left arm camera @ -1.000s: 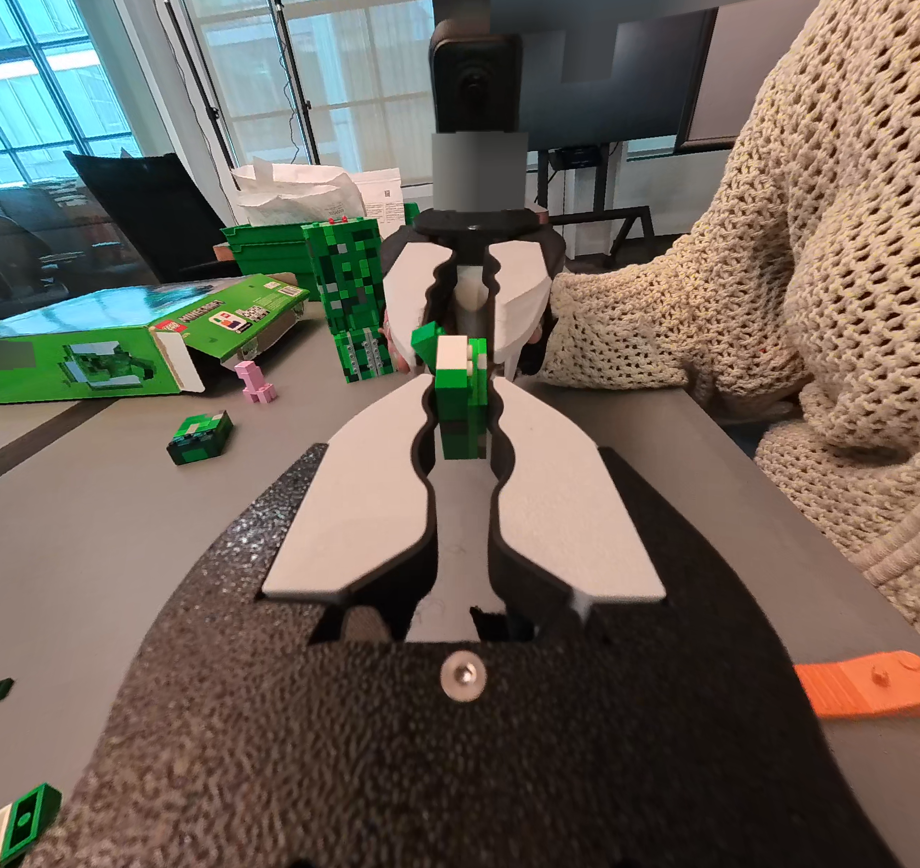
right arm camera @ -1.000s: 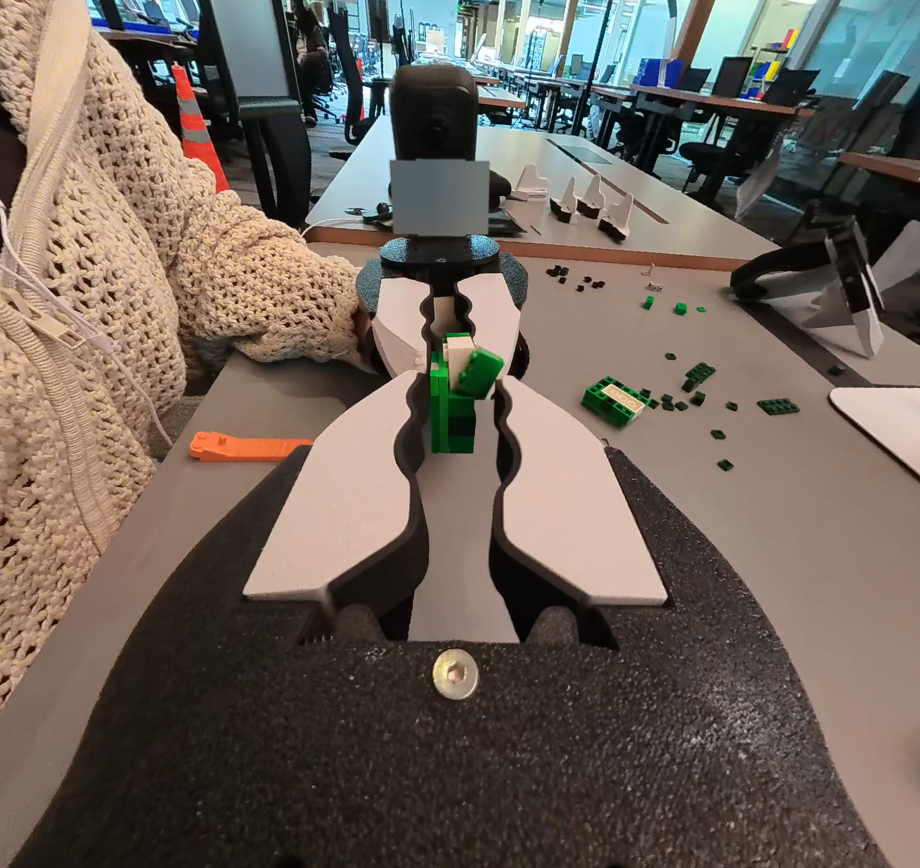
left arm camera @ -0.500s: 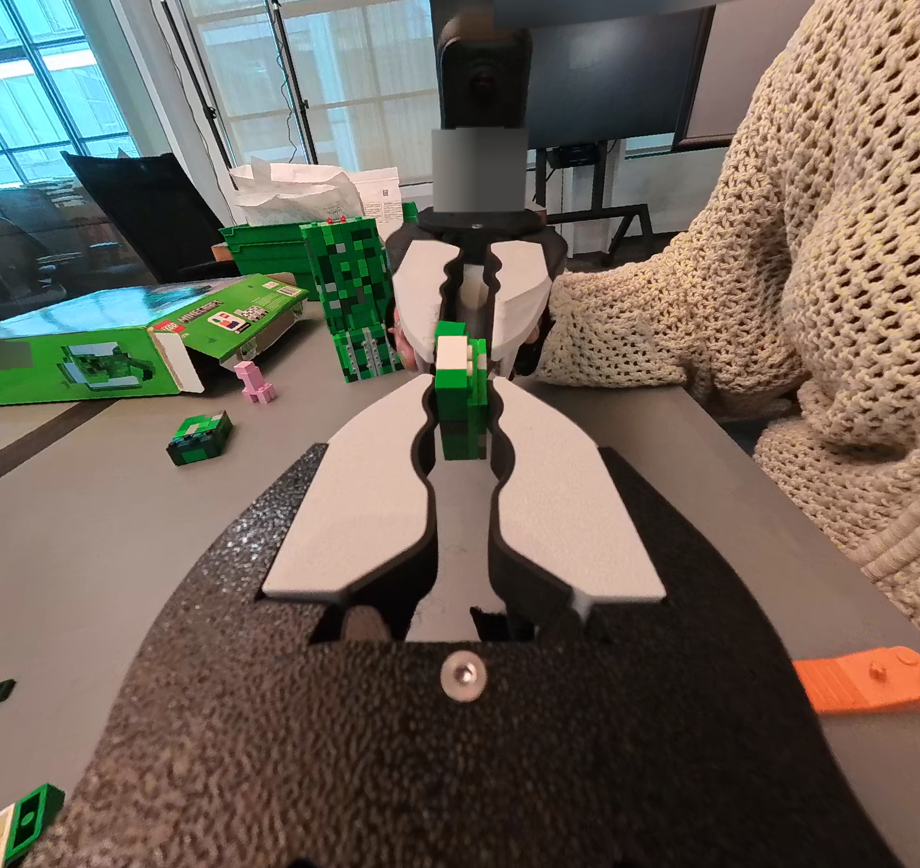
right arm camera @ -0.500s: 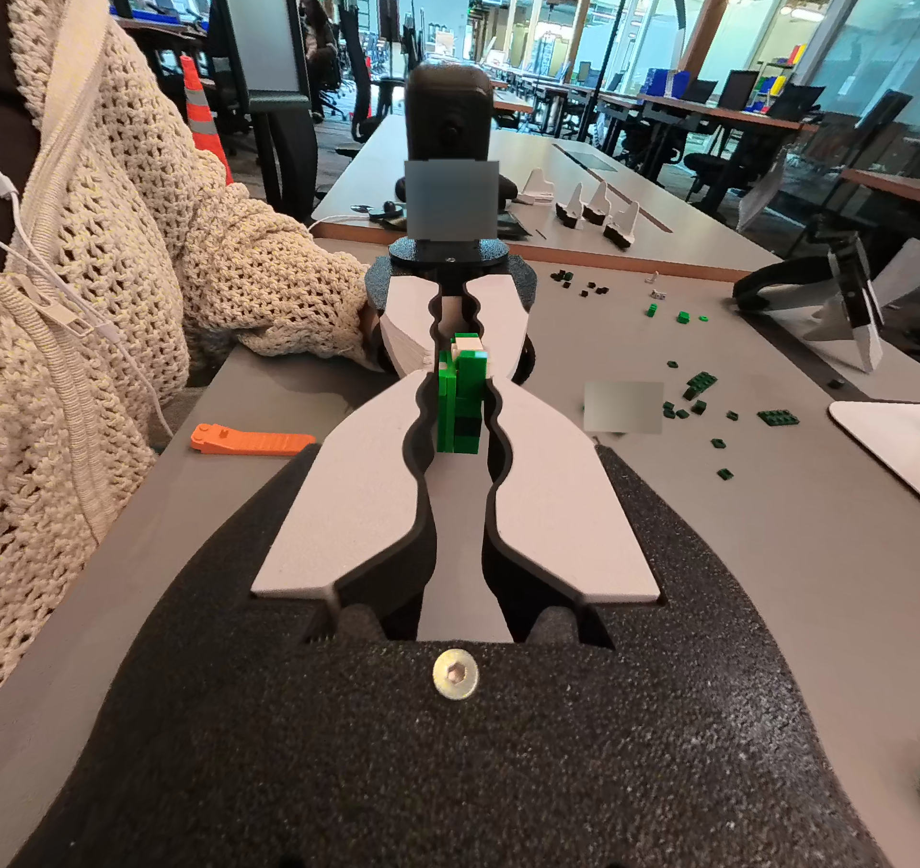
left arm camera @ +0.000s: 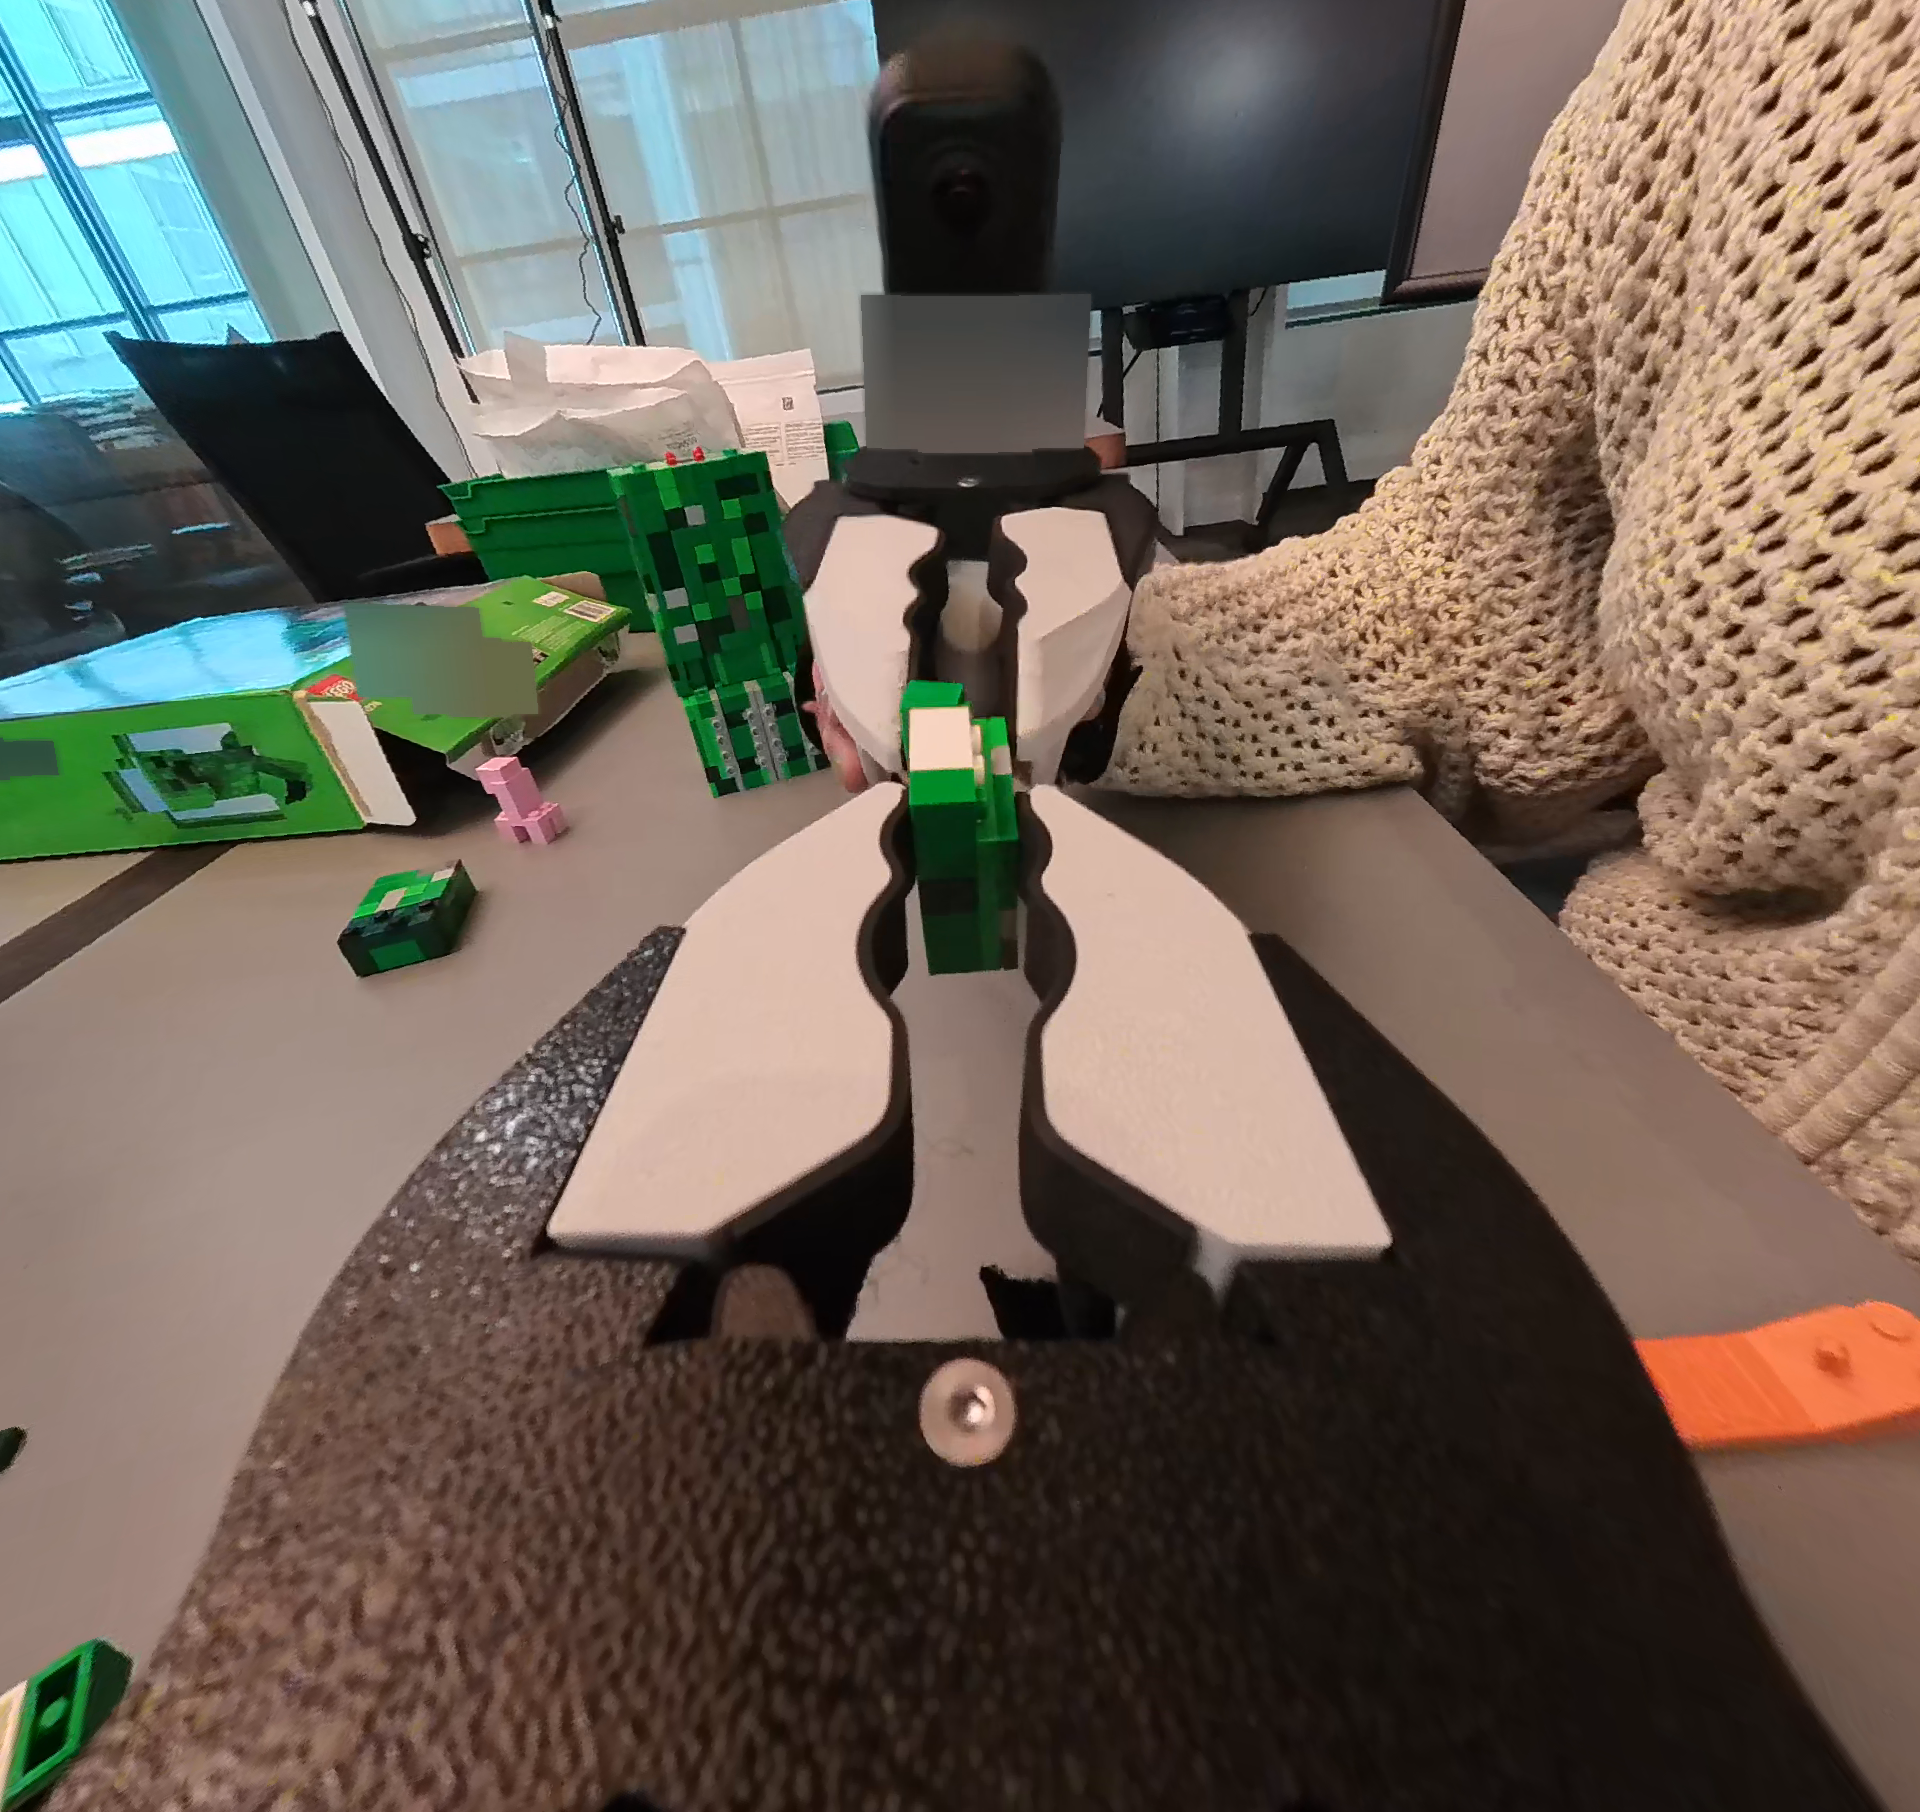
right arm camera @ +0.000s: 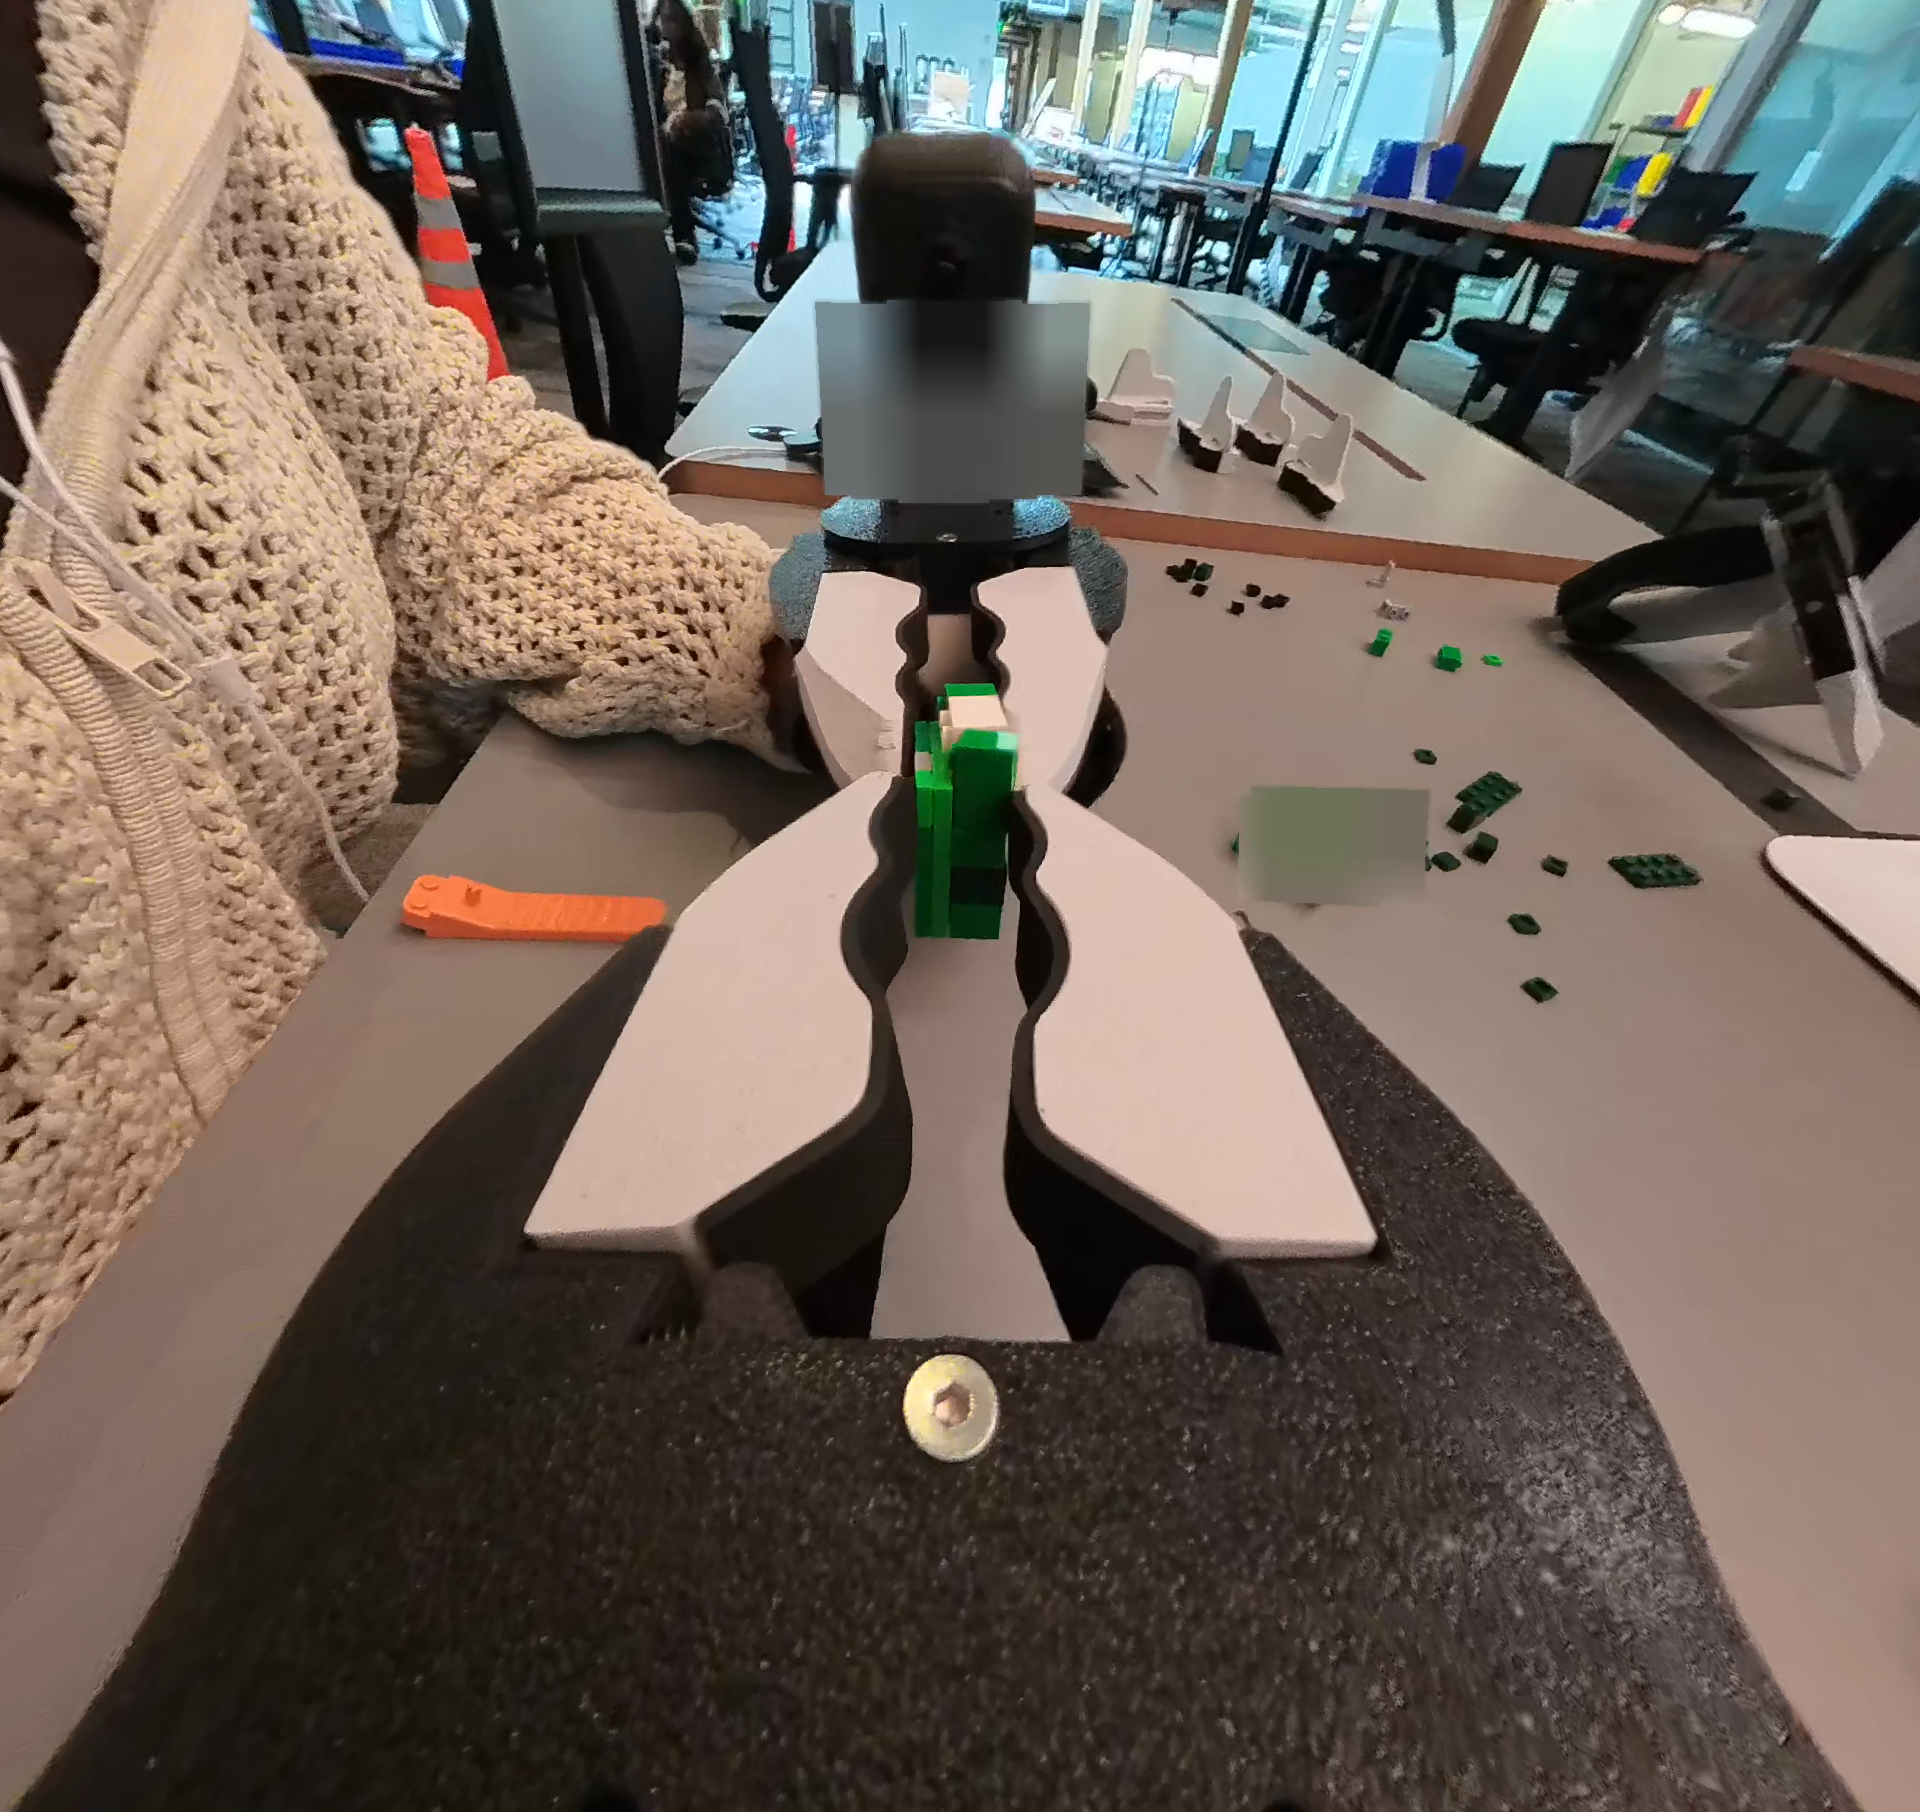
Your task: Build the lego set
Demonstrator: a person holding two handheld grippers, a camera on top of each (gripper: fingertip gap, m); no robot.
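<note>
My left gripper (left arm camera: 961,827) and right gripper (right arm camera: 961,817) meet tip to tip at frame centre, fingers of both pinching the upright green brick assembly (left arm camera: 958,869) above the desk (left arm camera: 208,1087). An orange separator tool (right arm camera: 530,915) lies at mid-left.

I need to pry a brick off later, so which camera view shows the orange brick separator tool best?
The right wrist view: the orange brick separator lies whole on the grey table, left of the right gripper. The left wrist view shows only one end of it, cut off by the frame's right edge.
</note>
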